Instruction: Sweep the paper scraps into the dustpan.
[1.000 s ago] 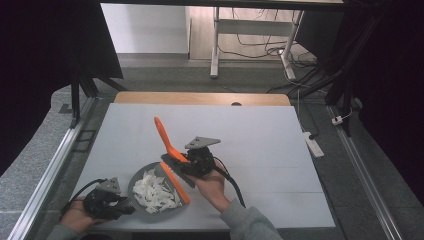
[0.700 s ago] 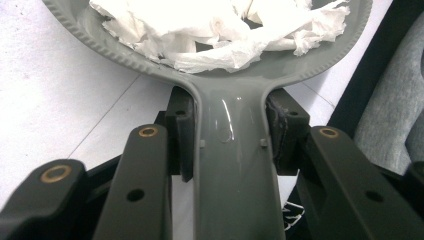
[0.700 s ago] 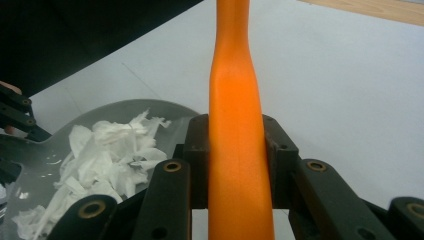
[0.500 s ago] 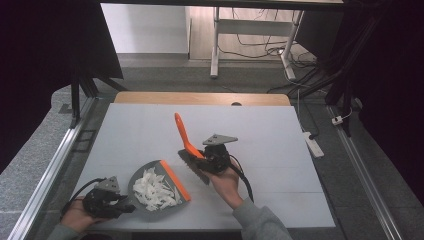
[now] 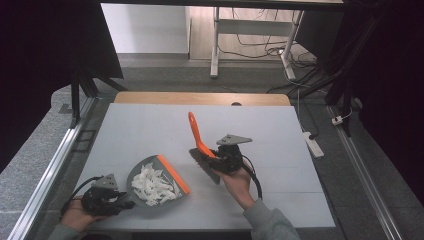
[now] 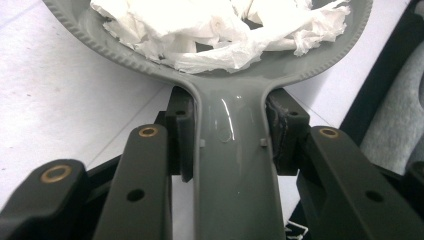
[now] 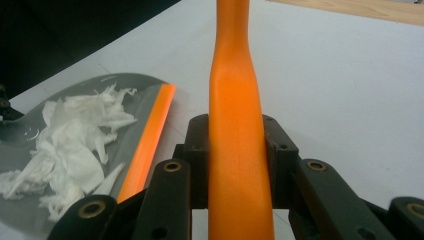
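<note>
A grey dustpan (image 5: 141, 171) with an orange lip (image 5: 173, 174) lies near the table's front left, holding several scraps of white paper (image 5: 152, 184). My left gripper (image 5: 121, 204) is shut on its grey handle (image 6: 231, 150), with the paper (image 6: 220, 30) just ahead in the pan. My right gripper (image 5: 218, 160) is shut on an orange-handled brush (image 5: 196, 132), held right of the pan with its dark bristles (image 5: 204, 166) low over the table. The orange handle (image 7: 235, 125) runs up between the jaws, and the dustpan (image 7: 75, 145) lies to the left.
The white table (image 5: 280, 135) has a wooden strip along its far edge. A metal rail (image 5: 45, 180) runs down the left side, and a white power strip (image 5: 313, 144) lies beyond the right edge. A desk frame and cables stand on the floor behind.
My right gripper has carried the brush rightward, away from the dustpan. The left gripper and dustpan have stayed in place.
</note>
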{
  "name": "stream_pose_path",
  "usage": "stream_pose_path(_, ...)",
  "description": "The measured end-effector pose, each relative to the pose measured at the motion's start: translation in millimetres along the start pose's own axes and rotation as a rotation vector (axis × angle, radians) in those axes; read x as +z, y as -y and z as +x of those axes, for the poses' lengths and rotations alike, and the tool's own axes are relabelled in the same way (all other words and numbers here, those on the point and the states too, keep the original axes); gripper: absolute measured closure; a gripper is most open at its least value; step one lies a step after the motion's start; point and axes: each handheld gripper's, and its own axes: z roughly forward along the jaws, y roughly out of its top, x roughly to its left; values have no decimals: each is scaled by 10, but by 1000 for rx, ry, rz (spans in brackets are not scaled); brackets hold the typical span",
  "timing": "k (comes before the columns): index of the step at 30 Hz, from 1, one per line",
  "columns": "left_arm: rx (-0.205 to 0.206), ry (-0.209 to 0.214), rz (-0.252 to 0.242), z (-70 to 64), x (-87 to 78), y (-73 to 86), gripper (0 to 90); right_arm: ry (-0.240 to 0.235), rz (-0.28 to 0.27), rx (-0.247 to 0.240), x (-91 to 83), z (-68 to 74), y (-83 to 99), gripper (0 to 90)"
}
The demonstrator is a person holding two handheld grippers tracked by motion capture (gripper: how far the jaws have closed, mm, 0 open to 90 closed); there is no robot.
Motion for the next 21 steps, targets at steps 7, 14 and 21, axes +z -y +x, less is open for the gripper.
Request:
stream_pose_path(7,-28,-30,-34,-1,-17,-23,614,1,-17,8,-158,-121,47,698)
stream_pose_path(14,-103,-73,-93,31,-51,-50,614,6,-38,8,-323,-249,101,697)
stream_pose_path(21,-163,-115,-123,47,-47,-79,613,-3,-44,-6,-486,-348,169,697)
